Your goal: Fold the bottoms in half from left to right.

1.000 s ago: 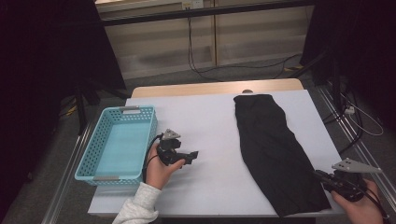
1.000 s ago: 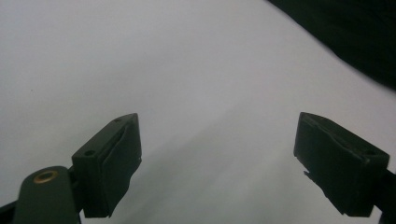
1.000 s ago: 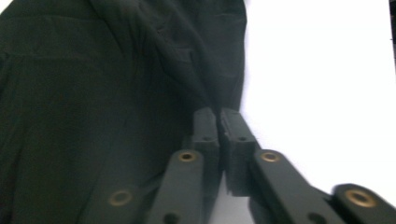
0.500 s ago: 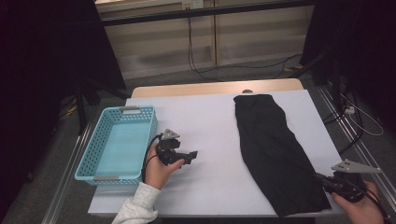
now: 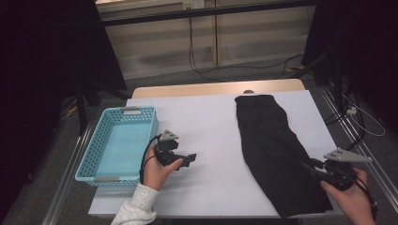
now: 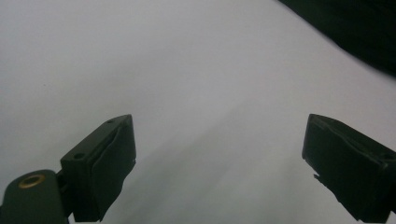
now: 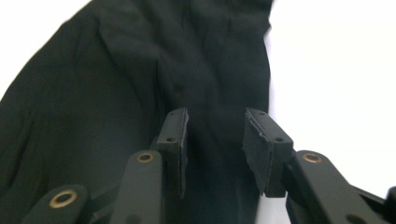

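A long black cloth (image 5: 272, 145) lies flat on the right half of the white table (image 5: 211, 122), running from the far edge to the near right corner. My right gripper (image 5: 311, 167) is at the cloth's near right edge, pointing left. In the right gripper view the right gripper (image 7: 215, 144) has just been opening, and its jaws stand apart over the black cloth (image 7: 116, 84) without pressing it. My left gripper (image 5: 187, 159) rests mid-table beside the basket. Its wide jaws have just been opening a little further, and the left gripper (image 6: 219, 158) has only bare table between them.
A light blue plastic basket (image 5: 98, 154) sits at the table's left edge, nothing inside it. The table's wooden far edge (image 5: 216, 88) shows beyond the white cover. Metal rails (image 5: 361, 140) run along the right side, with cables on the floor.
The right hand and its gripper have shifted a little away from the near edge, along the cloth's right side. The left hand and the cloth stay where they were.
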Action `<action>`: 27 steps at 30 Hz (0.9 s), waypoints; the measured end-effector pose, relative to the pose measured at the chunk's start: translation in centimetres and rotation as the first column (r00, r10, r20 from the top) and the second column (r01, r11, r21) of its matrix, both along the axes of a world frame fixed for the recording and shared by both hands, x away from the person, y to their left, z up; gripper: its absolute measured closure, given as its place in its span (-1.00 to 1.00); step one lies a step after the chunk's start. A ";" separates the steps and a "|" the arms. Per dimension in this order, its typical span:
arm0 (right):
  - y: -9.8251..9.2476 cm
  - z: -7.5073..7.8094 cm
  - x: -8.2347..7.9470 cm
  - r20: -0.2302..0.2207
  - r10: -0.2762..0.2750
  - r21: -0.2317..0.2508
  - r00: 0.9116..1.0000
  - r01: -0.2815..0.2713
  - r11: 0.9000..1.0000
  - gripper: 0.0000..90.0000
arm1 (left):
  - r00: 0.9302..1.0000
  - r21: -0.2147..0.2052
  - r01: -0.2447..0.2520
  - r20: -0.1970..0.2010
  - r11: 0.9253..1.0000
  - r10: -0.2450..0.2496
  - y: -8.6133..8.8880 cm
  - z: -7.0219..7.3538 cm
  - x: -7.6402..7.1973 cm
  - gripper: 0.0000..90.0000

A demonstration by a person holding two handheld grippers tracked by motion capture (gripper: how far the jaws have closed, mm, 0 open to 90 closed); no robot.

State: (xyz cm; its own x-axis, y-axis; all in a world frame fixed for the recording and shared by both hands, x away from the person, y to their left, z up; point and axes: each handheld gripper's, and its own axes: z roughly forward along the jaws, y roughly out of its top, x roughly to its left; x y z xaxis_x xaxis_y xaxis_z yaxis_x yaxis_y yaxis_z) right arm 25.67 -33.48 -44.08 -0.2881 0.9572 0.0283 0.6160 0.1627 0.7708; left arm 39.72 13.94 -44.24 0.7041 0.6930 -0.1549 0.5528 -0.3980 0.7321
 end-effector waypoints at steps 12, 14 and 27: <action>0.2 -0.4 7.0 -0.026 -0.069 -0.060 0.997 0.068 0.996 0.47 | 1.000 -0.011 0.003 0.003 1.000 -0.003 -0.1 0.3 0.0 -0.77; 0.2 -0.6 7.8 -0.034 -0.074 -0.049 0.997 0.072 0.996 0.50 | 1.000 -0.004 0.014 0.007 1.000 -0.014 0.0 0.4 0.0 -0.77; -0.8 -1.4 9.0 -0.071 -0.115 -0.027 0.991 0.114 0.993 0.98 | 1.000 0.001 0.012 0.007 1.000 -0.012 -0.1 0.4 -0.2 -0.76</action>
State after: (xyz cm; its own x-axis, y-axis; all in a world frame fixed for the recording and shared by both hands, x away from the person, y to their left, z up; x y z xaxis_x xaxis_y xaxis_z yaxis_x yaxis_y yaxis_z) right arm 34.63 -34.29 -45.47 -0.1746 0.9844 0.0232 0.6855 0.1045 0.7205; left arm 39.52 13.80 -43.85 0.7132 0.6848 -0.1496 0.5432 -0.4051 0.7354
